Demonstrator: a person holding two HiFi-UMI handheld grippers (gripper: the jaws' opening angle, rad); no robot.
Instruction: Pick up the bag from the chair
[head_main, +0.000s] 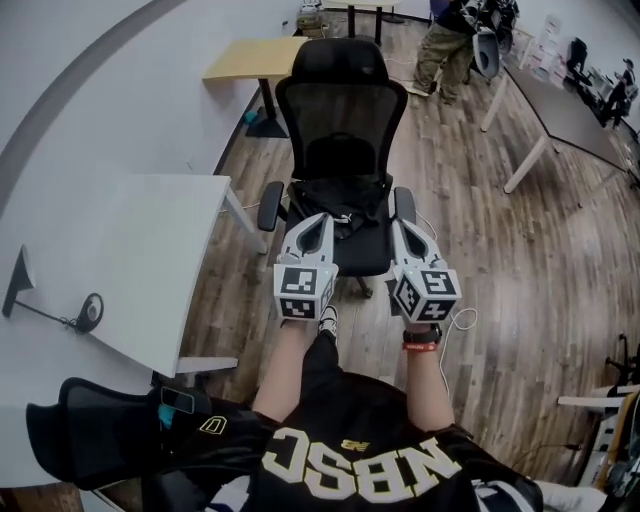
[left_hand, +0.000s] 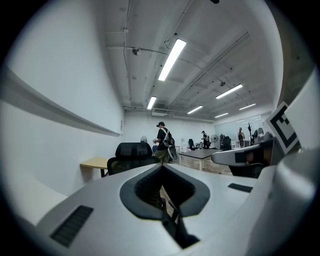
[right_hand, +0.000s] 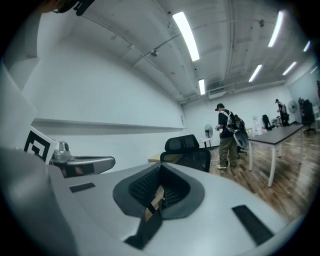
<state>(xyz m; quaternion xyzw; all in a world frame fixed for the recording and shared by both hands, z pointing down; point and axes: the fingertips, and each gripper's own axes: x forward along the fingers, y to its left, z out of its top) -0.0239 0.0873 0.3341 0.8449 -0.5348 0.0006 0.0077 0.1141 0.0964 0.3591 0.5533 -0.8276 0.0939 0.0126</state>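
As both closed, empty tongs, left gripper and right gripper, hover at the chair's front edge, the black bag looks soft, light; pinch a raised fold.

On office chair, black bag

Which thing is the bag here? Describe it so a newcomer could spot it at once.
Find the black mesh-backed office chair on the wooden plank floor, in the middle of the head view. On its seat, between the two armrests, lies the soft black fabric bag. Unlike the taut mesh backrest behind it, it is slumped and creased.
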